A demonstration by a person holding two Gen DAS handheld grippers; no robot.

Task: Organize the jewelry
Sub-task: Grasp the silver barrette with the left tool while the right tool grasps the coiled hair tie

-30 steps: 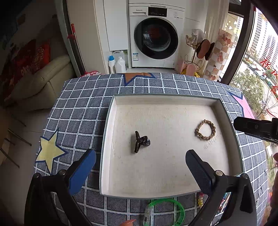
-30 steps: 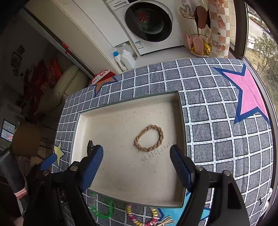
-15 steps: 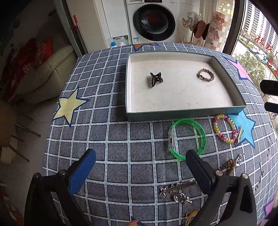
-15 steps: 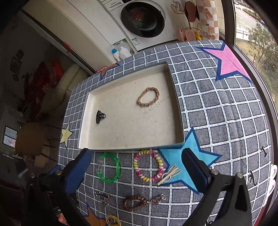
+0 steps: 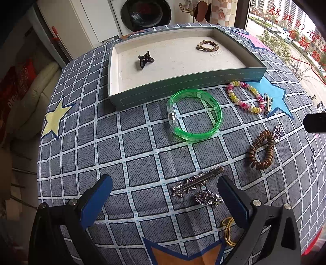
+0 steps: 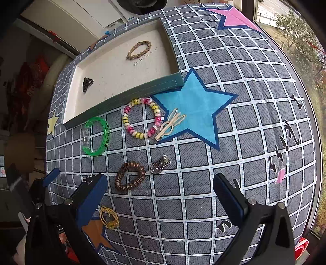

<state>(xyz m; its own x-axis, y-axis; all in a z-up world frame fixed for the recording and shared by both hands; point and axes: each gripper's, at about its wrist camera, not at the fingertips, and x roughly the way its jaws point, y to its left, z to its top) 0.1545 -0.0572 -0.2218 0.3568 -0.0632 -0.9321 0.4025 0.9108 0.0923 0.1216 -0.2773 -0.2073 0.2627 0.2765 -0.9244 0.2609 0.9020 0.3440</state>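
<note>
A green-walled tray [image 5: 183, 86] holds a dark hair claw [image 5: 145, 60] and a braided brown bracelet [image 5: 207, 45]. In front of it on the cloth lie a green bangle [image 5: 194, 114], a pink-and-yellow bead bracelet [image 6: 141, 118], a cream hair clip [image 6: 171, 124], a brown spiral hair tie [image 6: 129, 179], a heart pendant [image 6: 159, 165] and a silver star clip [image 5: 196, 181]. My left gripper [image 5: 164, 183] is open above the star clip, holding nothing. My right gripper [image 6: 160, 181] is wide open and empty, with the spiral tie and heart pendant just beyond its fingers.
A checked grey cloth with coloured stars covers the round table [image 6: 244, 122]. A second heart charm [image 5: 205, 197] and a yellow elastic [image 6: 109, 218] lie near the front edge. A washing machine [image 5: 145, 14] and a sofa [image 5: 30, 97] stand beyond the table.
Both grippers have drawn back from above the tray to the near part of the table and come lower. The right jaws have widened. The loose jewelry has come into view.
</note>
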